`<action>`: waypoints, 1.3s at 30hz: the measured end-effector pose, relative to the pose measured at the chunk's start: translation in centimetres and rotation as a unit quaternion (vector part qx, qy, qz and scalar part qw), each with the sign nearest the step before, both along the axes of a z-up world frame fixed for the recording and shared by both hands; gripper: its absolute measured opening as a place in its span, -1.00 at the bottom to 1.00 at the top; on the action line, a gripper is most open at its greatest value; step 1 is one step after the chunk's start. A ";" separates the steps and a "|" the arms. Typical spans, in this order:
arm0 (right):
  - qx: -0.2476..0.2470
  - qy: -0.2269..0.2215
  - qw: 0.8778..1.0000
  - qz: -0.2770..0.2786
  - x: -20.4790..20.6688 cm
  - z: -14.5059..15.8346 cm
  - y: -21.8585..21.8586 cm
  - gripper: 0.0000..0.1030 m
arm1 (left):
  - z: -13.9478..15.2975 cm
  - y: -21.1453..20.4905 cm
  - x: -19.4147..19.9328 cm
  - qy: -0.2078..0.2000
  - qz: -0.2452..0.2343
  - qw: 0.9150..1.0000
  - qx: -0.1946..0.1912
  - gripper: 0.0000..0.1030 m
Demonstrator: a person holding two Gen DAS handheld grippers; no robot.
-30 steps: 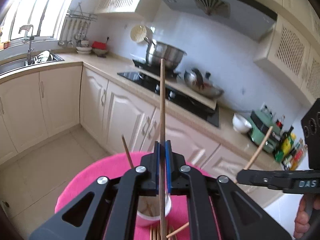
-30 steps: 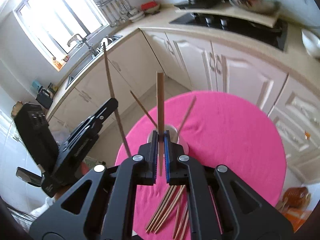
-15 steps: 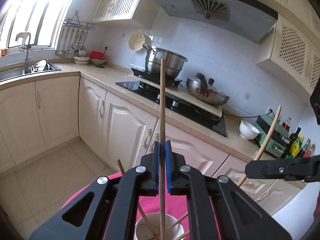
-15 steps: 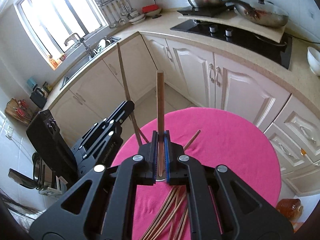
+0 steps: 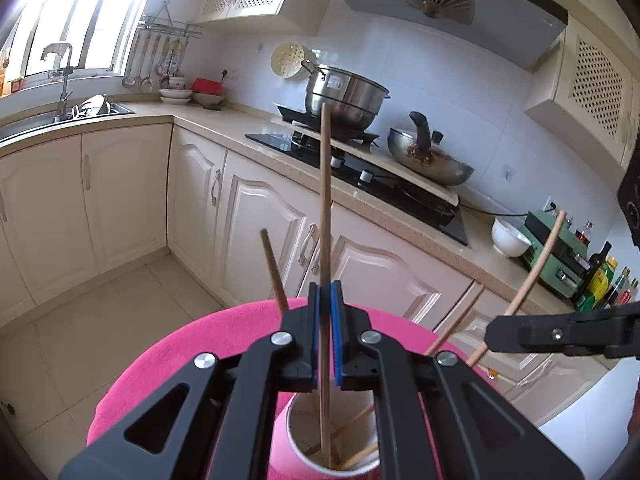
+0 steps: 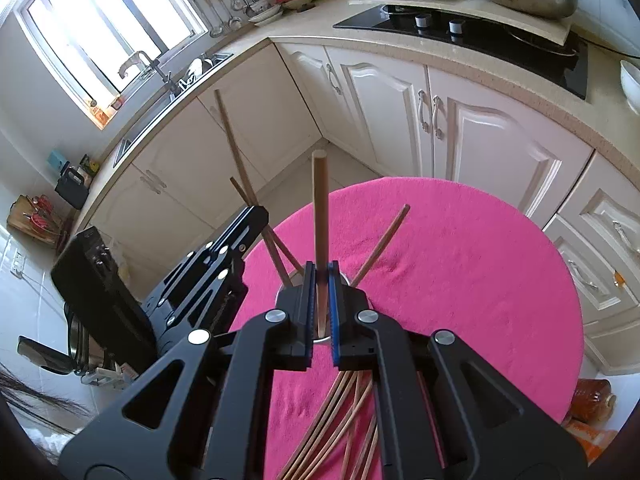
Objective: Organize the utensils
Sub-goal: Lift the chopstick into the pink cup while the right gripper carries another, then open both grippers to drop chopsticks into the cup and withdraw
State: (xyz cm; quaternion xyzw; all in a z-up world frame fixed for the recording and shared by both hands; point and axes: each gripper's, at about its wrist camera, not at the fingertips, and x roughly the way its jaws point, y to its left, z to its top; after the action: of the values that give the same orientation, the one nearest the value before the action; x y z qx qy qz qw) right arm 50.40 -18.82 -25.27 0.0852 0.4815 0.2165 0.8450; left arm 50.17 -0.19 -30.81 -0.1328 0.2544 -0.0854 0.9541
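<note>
A white paper cup (image 5: pixel 316 446) is standing on a round table covered in a bright pink cloth (image 5: pixel 180 360), and everything here is placed relative to that cup. No brand, label or other writing can be read in either view.

Seen from the left wrist camera, the left gripper (image 5: pixel 327 300) is clenching a long, thin, pale wooden chopstick (image 5: pixel 325 208) between its blue-lined jaws. The stick is standing almost upright, its lower end reaching down inside the cup, its upper end pointing toward a steel stockpot (image 5: pixel 344 94) on the hob far behind the cup. Two more wooden chopsticks are leaning inside the cup: a darker one (image 5: pixel 273 268) tilting out to the left of the gripper and a lighter one (image 5: pixel 456 326) tilting out to the right. Further right of the cup, the right gripper (image 5: pixel 490 334) is entering from the edge of the view, gripping another pale chopstick (image 5: pixel 536 264) that slants up and to the right.

Seen from the right wrist camera, the left gripper (image 6: pixel 256 216) is sitting to the left of the cup with its chopstick (image 6: pixel 234 152) rising above it. The right gripper (image 6: pixel 320 280) is directly over the cup, which is mostly hidden beneath it, and is clamping its own chopstick (image 6: pixel 320 208), a straight, round-ended, light brown stick. Nearer the camera than the cup, a loose bundle of reddish-brown chopsticks (image 6: pixel 340 412) is lying flat on the pink cloth.
</note>
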 end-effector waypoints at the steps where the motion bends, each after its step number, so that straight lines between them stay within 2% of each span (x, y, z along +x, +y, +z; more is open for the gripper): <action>1: -0.001 0.001 1.000 0.000 -0.1 -0.2 0.0 -0.88 | 0.0 0.0 -0.2 0.002 -0.001 1.000 0.002 -0.90; 9: -0.010 0.009 1.000 -0.007 -0.8 -1.4 0.3 -0.87 | 0.1 0.0 -2.5 0.027 -0.001 0.999 0.017 -0.85; 11: -0.010 0.009 1.000 -0.012 -1.0 -1.6 0.5 -0.86 | 0.3 0.1 -3.3 0.032 0.001 0.999 0.022 -0.57; 16: -0.023 0.009 1.000 -0.013 -1.9 -1.9 1.0 -0.83 | 0.8 0.5 -4.9 0.047 0.012 0.999 0.024 -0.43; 18: -0.028 0.004 1.000 -0.013 -2.3 -1.8 1.1 -0.72 | 1.0 0.5 -5.5 0.050 0.011 0.998 0.029 -0.37; 19: -0.028 0.002 1.000 -0.014 -2.5 -1.7 1.1 -0.52 | 1.1 0.5 -5.8 0.053 0.013 0.998 0.032 -0.31; 20: -0.025 0.001 1.000 -0.013 -2.7 -1.6 1.0 -0.23 | 1.1 0.5 -6.2 0.059 0.016 0.998 0.031 -0.28; 21: -0.022 -0.001 1.000 -0.016 -3.0 -1.4 0.9 -0.05 | 1.2 0.6 -6.5 0.065 0.016 0.997 0.029 -0.26; 22: -0.022 -0.006 1.000 -0.019 -3.2 -1.2 0.8 0.01 | 1.2 0.7 -7.0 0.070 0.018 0.997 0.030 -0.25; 32: -0.030 -0.010 0.999 -0.040 -5.4 -0.7 -1.6 0.01 | 0.5 0.4 -10.0 0.126 -0.002 0.992 0.028 -0.19; 39: -0.037 0.010 0.998 -0.053 -7.6 -2.6 -4.1 0.01 | -2.6 -1.0 -11.1 0.202 -0.047 0.977 0.056 -0.18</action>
State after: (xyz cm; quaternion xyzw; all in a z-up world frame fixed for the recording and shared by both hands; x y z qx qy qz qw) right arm 42.79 -22.88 -27.83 0.0812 0.4927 0.1524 0.8529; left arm 39.07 -1.15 -33.37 -0.0812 0.4521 -0.0871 0.8840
